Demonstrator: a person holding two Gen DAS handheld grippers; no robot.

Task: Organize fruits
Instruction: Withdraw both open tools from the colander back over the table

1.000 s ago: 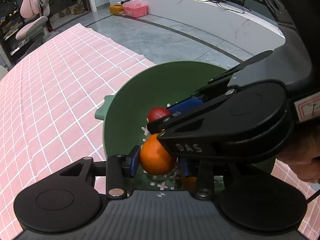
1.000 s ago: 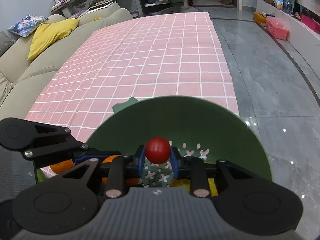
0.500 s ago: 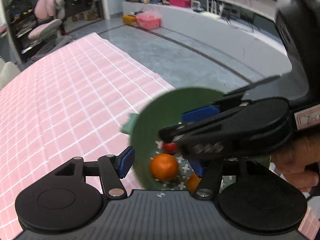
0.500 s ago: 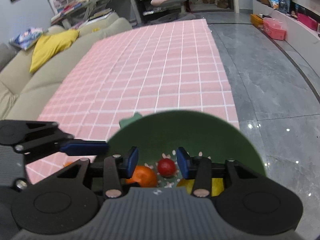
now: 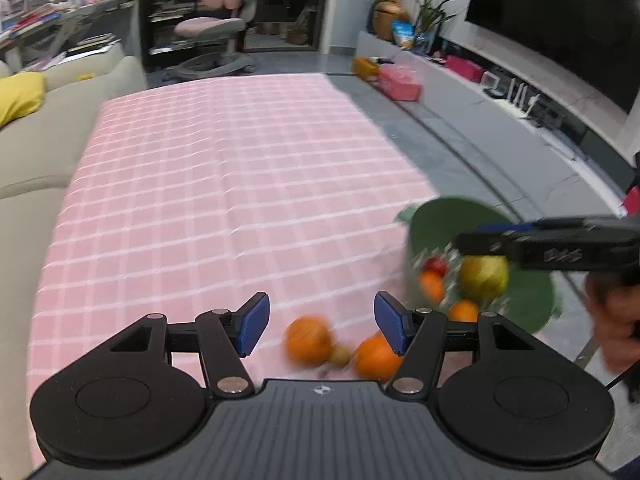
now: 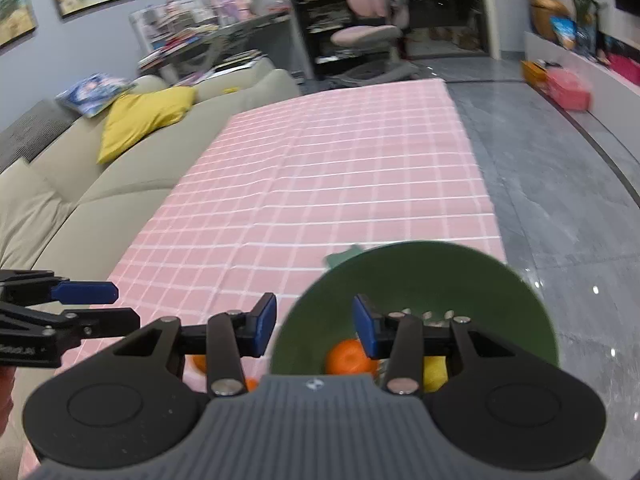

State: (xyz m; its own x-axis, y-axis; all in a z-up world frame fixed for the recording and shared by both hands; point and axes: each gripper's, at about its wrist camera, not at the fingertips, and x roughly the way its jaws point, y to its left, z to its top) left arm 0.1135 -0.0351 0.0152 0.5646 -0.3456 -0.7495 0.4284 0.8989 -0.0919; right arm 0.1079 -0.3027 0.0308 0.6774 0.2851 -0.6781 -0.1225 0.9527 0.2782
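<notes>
Both grippers, left [image 5: 320, 326] and right [image 6: 314, 326], hang with jaws released and empty. Oranges [image 5: 308, 340] lie loose on the desk [image 5: 224, 200] beside the bowl [image 6: 420, 280]. Next, probably, the left must drop over one and clench.

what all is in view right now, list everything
colander bowl: 1, dark green, near right edge of the tablecloth
oranges in bowl: at least 2, orange, bowl bottom
red fruit: 1, red, in bowl
yellow-green fruit: 1, in bowl beside the oranges
loose oranges: 2, orange, on the cloth left of the bowl, a small brownish fruit between them
tablecloth: 1, pink with white grid, covers the table
sofa: 1, beige, left of table
cushion: 1, yellow, on sofa
office chair: 1, pink, far end
left tongs: 1, black with blue pads, open, empty
right tongs: 1, black with blue pads, open, above bowl
</notes>
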